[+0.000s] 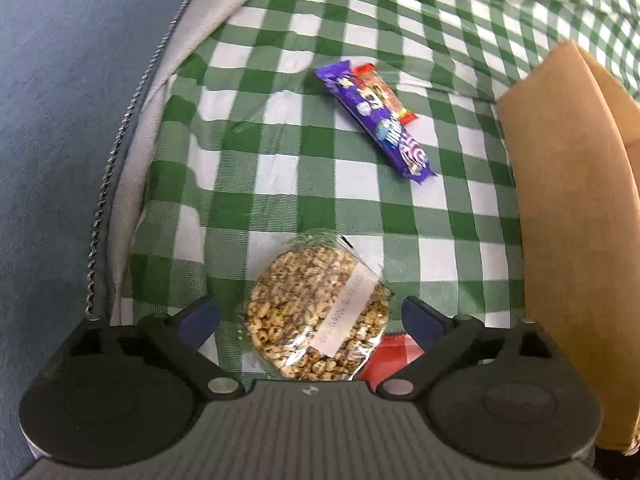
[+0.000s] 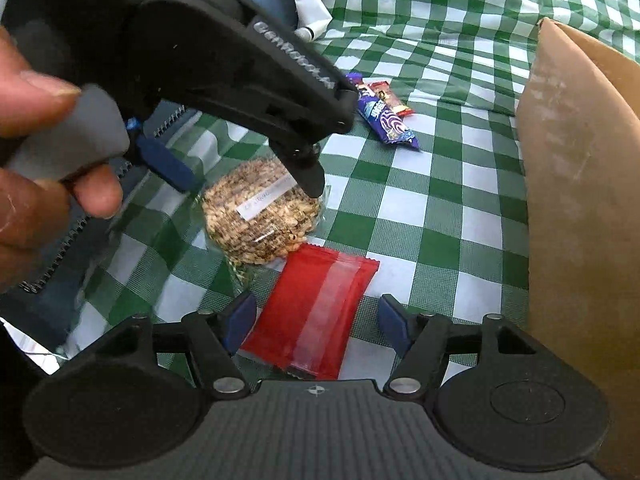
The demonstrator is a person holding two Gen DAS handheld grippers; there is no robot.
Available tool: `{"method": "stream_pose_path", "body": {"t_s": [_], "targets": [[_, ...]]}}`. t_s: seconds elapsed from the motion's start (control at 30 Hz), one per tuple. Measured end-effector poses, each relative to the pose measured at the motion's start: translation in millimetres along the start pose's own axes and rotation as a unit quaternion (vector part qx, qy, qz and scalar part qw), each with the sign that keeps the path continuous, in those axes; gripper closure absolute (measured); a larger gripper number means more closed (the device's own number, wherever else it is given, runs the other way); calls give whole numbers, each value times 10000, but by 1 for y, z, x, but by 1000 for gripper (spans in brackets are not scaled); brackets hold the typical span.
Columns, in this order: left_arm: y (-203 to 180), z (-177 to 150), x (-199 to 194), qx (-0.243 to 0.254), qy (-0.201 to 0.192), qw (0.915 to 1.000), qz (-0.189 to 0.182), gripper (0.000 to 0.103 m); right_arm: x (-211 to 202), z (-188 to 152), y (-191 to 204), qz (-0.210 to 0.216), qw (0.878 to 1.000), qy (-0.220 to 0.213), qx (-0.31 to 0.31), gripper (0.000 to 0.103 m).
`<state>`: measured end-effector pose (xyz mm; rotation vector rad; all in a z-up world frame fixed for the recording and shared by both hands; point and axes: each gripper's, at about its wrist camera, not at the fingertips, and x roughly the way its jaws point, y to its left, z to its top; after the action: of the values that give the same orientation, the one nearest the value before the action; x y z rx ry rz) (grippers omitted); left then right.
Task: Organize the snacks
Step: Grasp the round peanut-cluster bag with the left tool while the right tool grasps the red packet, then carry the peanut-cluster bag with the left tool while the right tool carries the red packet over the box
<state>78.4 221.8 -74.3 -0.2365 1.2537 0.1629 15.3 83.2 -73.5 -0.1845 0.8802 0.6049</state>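
Hanging over the green-and-white checked cloth [image 1: 280, 184], the left gripper [image 1: 312, 316] has its two blue-tipped fingers spread wide. A round puffed-grain cake in a clear wrapper [image 1: 320, 316] lies on the cloth between them, and the fingers are not touching it. From the right wrist view, a hand [image 2: 36, 168] holds this gripper from the left side.

The right gripper [image 2: 316, 320] is spread open too. A flat red packet [image 2: 316, 312] lies on the cloth between its fingers, and the pads are not pressing on it. The red packet sits just beside the round cake, with one corner touching or nearly touching it.

Farther away on the cloth lie a purple candy bar [image 1: 380, 120] and a small red-and-yellow candy bar [image 1: 384, 92], side by side and touching. A brown cardboard box [image 1: 576, 200] stands on the right. A blue bag with a zipper [image 1: 60, 140] lies along the left edge.
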Motion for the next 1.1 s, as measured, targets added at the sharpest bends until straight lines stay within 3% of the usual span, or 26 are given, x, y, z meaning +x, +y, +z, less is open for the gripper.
{"method": "stream_pose_path", "body": {"t_s": [0.13, 0.2, 0.3, 0.43, 0.87, 1.1], "targets": [[-6, 0, 6, 131, 67, 9999, 22, 4, 2, 0, 3, -151, 9997, -18, -166, 38], [-6, 2, 10, 117, 111, 9999, 46, 4, 1, -1, 3, -299, 9991, -54, -280, 56], [-6, 4, 15, 47, 186, 9998, 35, 4, -3, -1, -2, -328, 9992, -59, -240, 59], [-8, 4, 20, 86, 256, 9996, 54, 4, -9, -1, -9, -551, 9982, -80, -230, 60], [-8, 1, 20, 113, 236, 9996, 96, 6, -22, 0, -16, -609, 9977, -261, -103, 60], [-6, 0, 15, 116, 172, 9997, 91, 16, -27, 0, -16, -644, 9973, -349, -111, 60]]}}
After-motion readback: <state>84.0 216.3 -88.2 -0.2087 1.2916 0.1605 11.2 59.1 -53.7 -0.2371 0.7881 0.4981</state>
